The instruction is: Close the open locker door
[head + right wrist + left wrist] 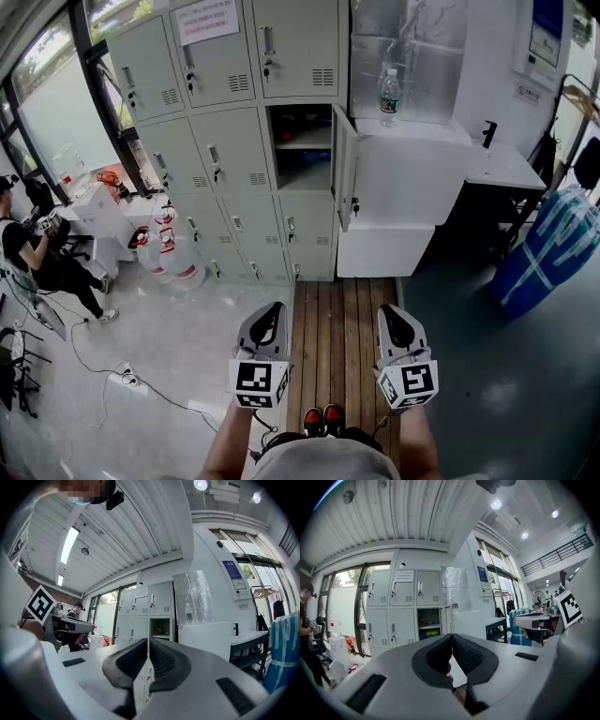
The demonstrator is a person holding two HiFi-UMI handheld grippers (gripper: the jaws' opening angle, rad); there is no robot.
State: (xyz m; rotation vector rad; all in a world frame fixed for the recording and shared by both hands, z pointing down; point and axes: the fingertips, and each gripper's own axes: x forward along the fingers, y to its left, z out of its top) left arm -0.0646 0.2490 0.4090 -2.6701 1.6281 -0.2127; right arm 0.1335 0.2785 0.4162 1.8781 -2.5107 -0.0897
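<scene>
Open locker door (344,167) hangs ajar to the right of its compartment, well ahead of both tools. Left gripper (270,323) and right gripper (394,323) are held low, side by side, pointing forward, jaws together and empty.

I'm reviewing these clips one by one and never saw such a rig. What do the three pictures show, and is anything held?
No robot: a person holds a two-jaw gripper in each hand. The head view comes from a camera on the person's head, looking down at the left gripper and right gripper over a wooden walkway. The other two pictures come from cameras riding on each gripper, looking along its jaws. Both grippers are shut and empty. Ahead are grey lockers; one locker door stands open, far from both grippers. A water bottle stands on the white cabinet beside it.
</scene>
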